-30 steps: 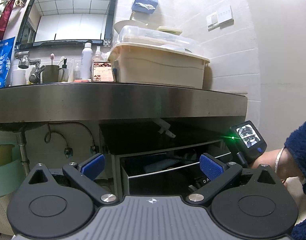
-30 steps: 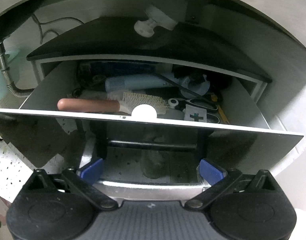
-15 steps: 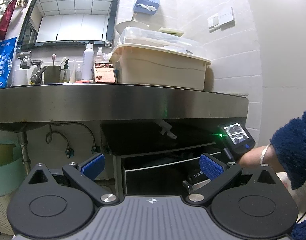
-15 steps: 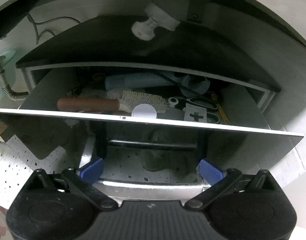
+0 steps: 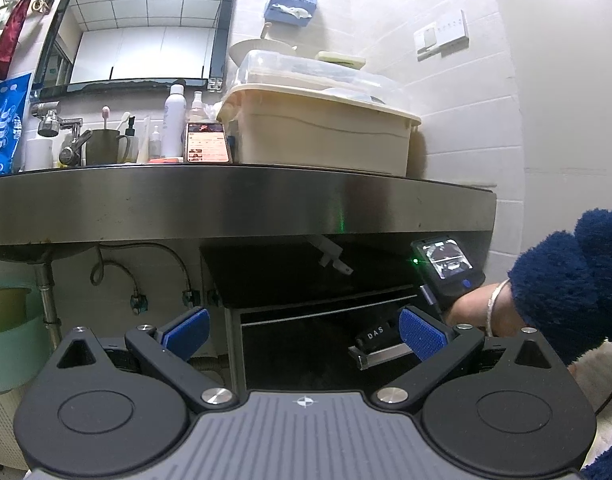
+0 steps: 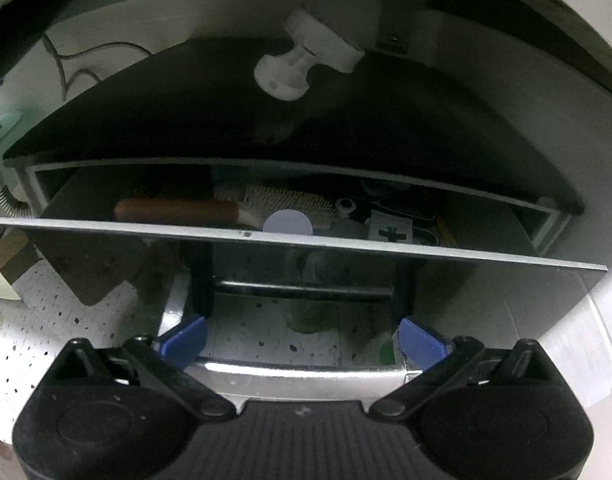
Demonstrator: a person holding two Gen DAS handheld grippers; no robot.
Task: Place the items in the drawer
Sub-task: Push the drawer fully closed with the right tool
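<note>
A black glossy drawer (image 6: pixel 306 276) under the steel counter is partly open, with a narrow gap at its top. Inside it lie a hairbrush with a brown handle (image 6: pixel 178 211), a white round lid (image 6: pixel 288 222), scissors and a white packet with a green cross (image 6: pixel 389 231). My right gripper (image 6: pixel 302 340) is open with its blue pads against the chrome handle bar (image 6: pixel 298 372) on the drawer front. My left gripper (image 5: pixel 302 330) is open and empty, held back from the drawer (image 5: pixel 317 344). The right gripper also shows in the left wrist view (image 5: pixel 445 268), held by a hand in a blue sleeve.
The steel counter (image 5: pixel 242 200) carries a beige lidded bin (image 5: pixel 317 136), a phone (image 5: pixel 208 142), bottles, a cup and a tap. Pipes and hoses hang under the sink at left, above a pale green bucket (image 5: pixel 10 348). A white knob (image 6: pixel 302 64) sticks out of the closed drawer above. A tiled wall stands at right.
The drawer has slid inward and the gap at its top has narrowed. My right gripper has moved forward with the drawer front. My left gripper has barely moved.
</note>
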